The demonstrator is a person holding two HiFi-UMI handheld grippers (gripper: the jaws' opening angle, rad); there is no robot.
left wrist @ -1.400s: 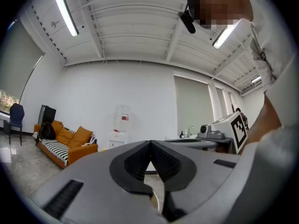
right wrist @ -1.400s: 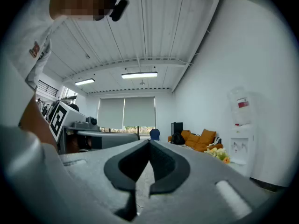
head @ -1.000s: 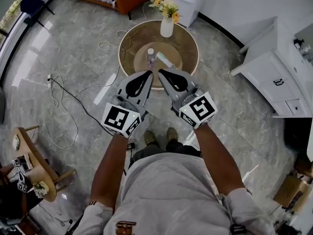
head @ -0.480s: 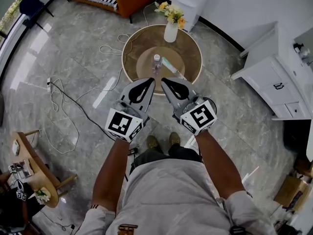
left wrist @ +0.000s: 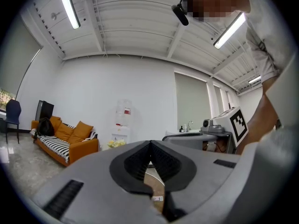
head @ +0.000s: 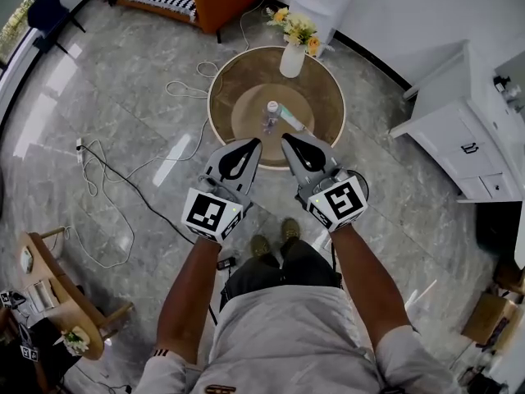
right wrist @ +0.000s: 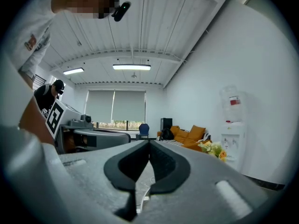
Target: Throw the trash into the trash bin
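1. Left tongs [head: 248, 148] and right tongs [head: 292, 144]: jaws together, nothing held.
2. Likely trash, a bottle [head: 271, 116], stands on the round table [head: 232, 84] ahead.
3. Risk: closed jaws topple it; bin unseen.

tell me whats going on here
A person stands facing a low round table, a gripper in each hand. The left gripper and the right gripper are both shut and empty, held out toward the table. A clear bottle, a slim packet and a vase of flowers sit on it, untouched.
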